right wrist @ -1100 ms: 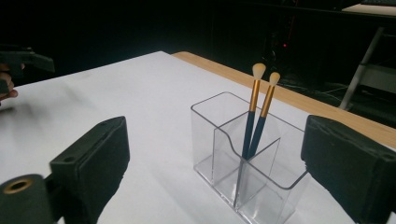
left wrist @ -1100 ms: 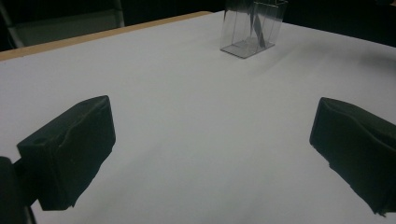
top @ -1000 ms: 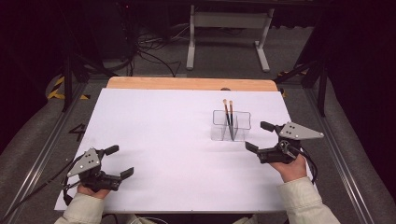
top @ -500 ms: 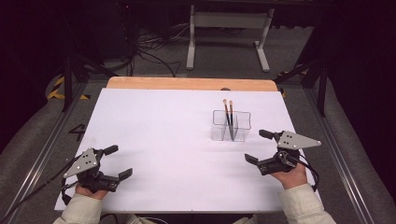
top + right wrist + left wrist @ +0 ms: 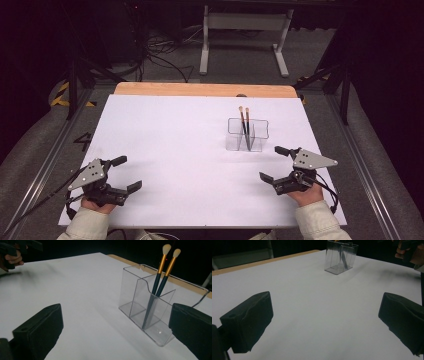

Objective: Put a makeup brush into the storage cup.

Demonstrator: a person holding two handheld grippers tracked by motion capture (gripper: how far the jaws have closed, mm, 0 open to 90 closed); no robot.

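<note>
Desk (image 5: 190, 150): its white surface is filling the middle of the high view, with a strip of bare wood showing along its far edge at the top.

Clear organiser (image 5: 247, 134): it is standing upright right of centre in the high view, on the far half of the white surface. In the right gripper view (image 5: 152, 305) it is showing inner dividers that split it into compartments.

Brushes: two makeup brushes (image 5: 244, 125) are standing together in the organiser, leaning slightly, with their pale bristle tips up. In the right gripper view (image 5: 162, 272) they are showing dark lower handles, gold upper sections and light bristle heads, and both are sitting in the same compartment, the one on the right side of that frame.

Left hand-held gripper (image 5: 125, 174): it is sitting at the lower left of the high view, held by the person's left hand (image 5: 95, 204) near the front edge of the desk. Its jaws are standing wide apart and are holding nothing; in the left gripper view only bare white surface is lying between them (image 5: 325, 322). The organiser is appearing far off at the top of that view (image 5: 340, 256).

Right hand-held gripper (image 5: 272, 162): it is at the lower right of the high view, near the organiser but clear of it. Its jaws are also spread wide and empty (image 5: 115, 325). In the right gripper view the organiser is standing just ahead, towards the right-hand jaw, not touching it as far as I can tell.
</note>
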